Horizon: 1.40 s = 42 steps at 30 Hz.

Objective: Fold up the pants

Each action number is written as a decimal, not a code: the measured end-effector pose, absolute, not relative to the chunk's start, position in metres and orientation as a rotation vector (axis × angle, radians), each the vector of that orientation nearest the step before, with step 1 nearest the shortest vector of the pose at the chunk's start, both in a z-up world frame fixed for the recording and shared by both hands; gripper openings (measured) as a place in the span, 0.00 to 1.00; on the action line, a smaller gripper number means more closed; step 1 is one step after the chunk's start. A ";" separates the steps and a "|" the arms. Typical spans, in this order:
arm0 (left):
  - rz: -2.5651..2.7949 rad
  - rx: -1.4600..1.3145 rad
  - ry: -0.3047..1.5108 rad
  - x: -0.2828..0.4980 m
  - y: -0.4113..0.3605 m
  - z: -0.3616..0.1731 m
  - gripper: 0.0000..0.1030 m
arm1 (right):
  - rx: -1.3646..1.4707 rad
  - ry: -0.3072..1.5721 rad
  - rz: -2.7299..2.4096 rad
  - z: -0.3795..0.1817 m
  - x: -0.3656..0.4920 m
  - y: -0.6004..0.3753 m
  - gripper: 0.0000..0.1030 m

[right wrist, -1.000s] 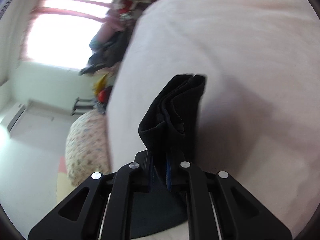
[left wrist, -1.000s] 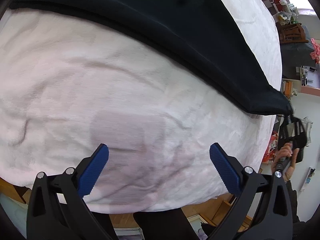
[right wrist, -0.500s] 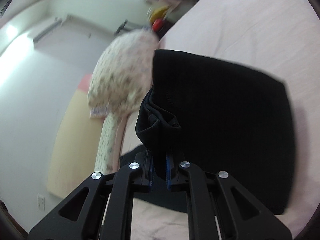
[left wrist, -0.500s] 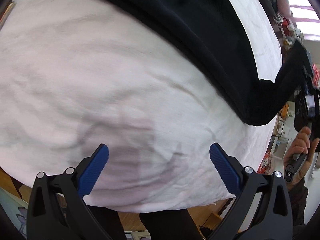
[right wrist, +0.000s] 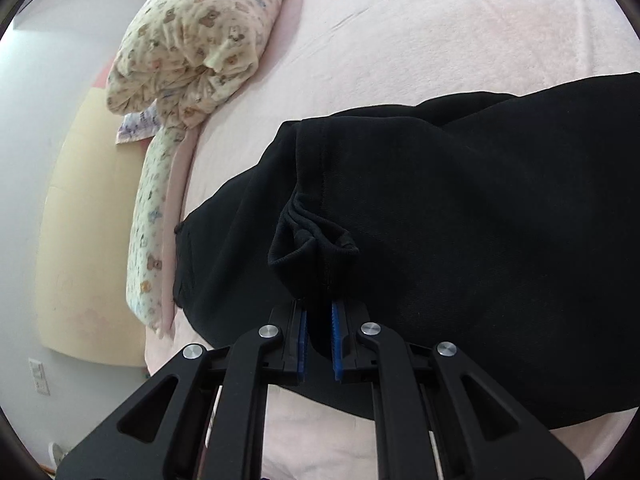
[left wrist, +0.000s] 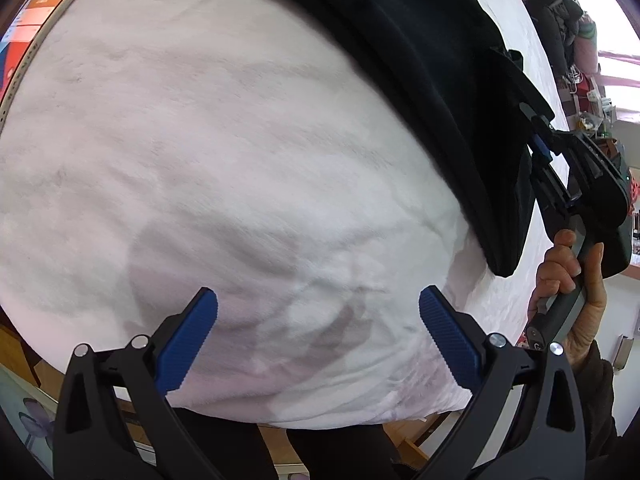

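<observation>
Black pants (right wrist: pixel 460 216) lie across a pale pink bed; the left wrist view has the pants (left wrist: pixel 420 52) along its top and right. My right gripper (right wrist: pixel 319 334) is shut on a bunched hem end of the pants (right wrist: pixel 312 248), carried over the rest of the fabric. The left wrist view shows that right gripper (left wrist: pixel 540 148) at the pants' right end, held by a hand (left wrist: pixel 568 276). My left gripper (left wrist: pixel 318 316) is open above bare bedding, with nothing between its blue pads (left wrist: pixel 188 344).
The bed cover (left wrist: pixel 200 160) fills the left wrist view, with a phone (left wrist: pixel 36 28) at its upper left. A patterned pillow (right wrist: pixel 200 36) lies at the bed's head by the wall. Cluttered furniture (left wrist: pixel 576 40) stands beyond the far edge.
My right gripper swung the held pants end from over the bare bed toward the pillow side, so it now hangs over the black fabric. My left gripper drifted along the bed; the phone came into view.
</observation>
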<state>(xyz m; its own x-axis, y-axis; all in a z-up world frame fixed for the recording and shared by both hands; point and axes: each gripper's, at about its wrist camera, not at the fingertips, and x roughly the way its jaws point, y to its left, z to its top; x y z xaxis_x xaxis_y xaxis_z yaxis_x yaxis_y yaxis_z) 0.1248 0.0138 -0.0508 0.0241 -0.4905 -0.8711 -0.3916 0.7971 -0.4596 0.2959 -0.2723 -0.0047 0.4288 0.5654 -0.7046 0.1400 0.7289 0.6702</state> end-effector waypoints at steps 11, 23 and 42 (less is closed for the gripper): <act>-0.101 -0.712 1.597 0.128 0.011 -0.055 0.98 | 0.584 1.173 0.329 -0.009 0.303 -0.239 0.09; -0.104 -0.687 1.617 0.138 0.008 -0.056 0.98 | 0.248 1.261 0.367 -0.004 0.292 -0.190 0.73; -0.068 -0.610 1.565 0.156 0.038 -0.052 0.98 | -0.284 1.047 0.277 -0.017 0.278 -0.137 0.36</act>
<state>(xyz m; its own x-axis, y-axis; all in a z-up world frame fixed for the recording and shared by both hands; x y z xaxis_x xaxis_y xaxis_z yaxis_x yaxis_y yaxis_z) 0.1560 0.0383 -0.0519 0.0359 -0.4151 -0.9091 -0.3344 0.8522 -0.4023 0.2776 -0.1369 -0.0174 0.4727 0.0888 -0.8767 -0.3560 0.9294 -0.0978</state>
